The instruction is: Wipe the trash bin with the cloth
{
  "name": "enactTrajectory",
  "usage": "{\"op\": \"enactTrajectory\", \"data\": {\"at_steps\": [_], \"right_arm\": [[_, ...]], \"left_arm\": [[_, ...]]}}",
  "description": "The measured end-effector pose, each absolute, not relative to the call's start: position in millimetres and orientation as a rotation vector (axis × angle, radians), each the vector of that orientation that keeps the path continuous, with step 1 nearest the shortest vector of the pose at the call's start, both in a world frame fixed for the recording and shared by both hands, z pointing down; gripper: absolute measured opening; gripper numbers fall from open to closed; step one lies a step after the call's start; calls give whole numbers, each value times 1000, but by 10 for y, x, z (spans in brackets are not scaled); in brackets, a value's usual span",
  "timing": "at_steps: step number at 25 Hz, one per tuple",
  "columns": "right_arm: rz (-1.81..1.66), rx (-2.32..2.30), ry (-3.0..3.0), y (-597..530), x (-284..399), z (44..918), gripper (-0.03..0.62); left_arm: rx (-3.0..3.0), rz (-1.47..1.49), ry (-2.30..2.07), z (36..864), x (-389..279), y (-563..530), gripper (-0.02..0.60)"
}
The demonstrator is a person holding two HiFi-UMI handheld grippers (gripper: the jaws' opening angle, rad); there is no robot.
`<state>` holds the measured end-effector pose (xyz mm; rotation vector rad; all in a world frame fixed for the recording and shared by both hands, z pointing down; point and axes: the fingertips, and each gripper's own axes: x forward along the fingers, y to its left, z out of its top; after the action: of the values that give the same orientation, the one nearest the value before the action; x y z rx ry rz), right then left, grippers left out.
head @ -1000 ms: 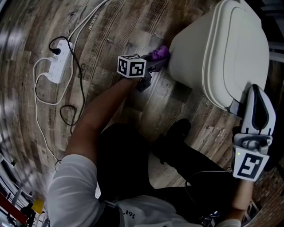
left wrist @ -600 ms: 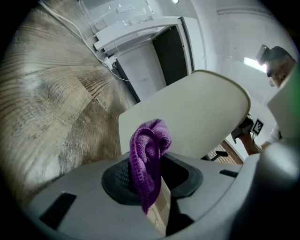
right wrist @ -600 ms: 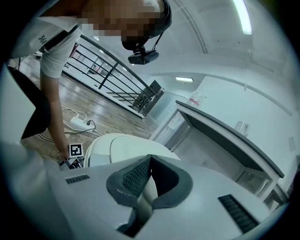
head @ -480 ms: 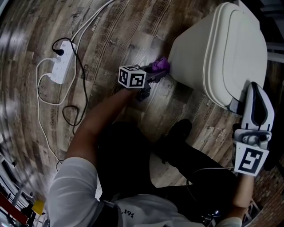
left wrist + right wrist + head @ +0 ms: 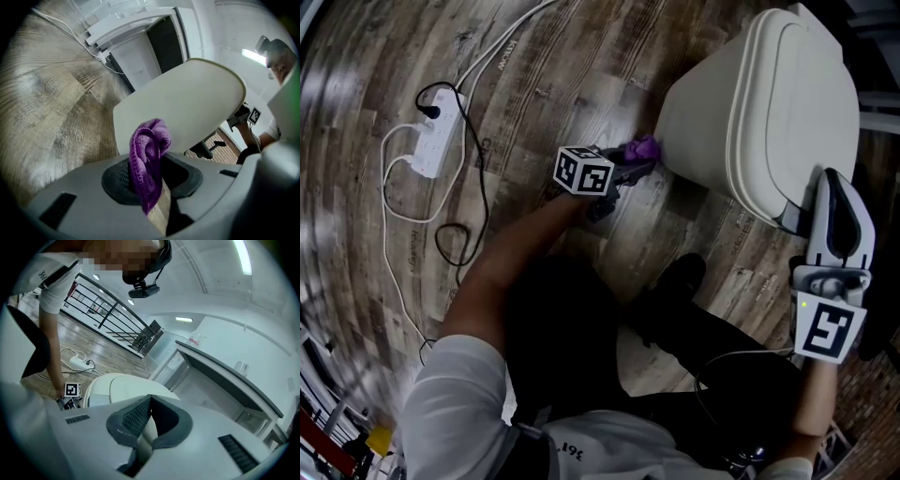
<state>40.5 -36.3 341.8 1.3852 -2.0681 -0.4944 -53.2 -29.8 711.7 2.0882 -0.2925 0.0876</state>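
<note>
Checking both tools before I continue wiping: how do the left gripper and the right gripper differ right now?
The left gripper is clamped on the purple terry cloth; the right gripper is shut with nothing between its jaws. The left gripper has the cloth at the cream plastic trash bin's side wall, low by the wooden floor; the right gripper is up by the bin's lid edge. Both point toward the bin.
</note>
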Motion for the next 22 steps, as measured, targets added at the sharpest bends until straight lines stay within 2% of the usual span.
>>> {"op": "enactTrajectory", "data": {"at_steps": [16,22], "right_arm": [[-499,1390,-2074,-363,390,3417,8],[-502,1389,-2081,-353,369,3407,8]], "left_arm": [[2260,281,-129,6994,-392,11,104],[2339,406,183,6879,-261,521,106]]}}
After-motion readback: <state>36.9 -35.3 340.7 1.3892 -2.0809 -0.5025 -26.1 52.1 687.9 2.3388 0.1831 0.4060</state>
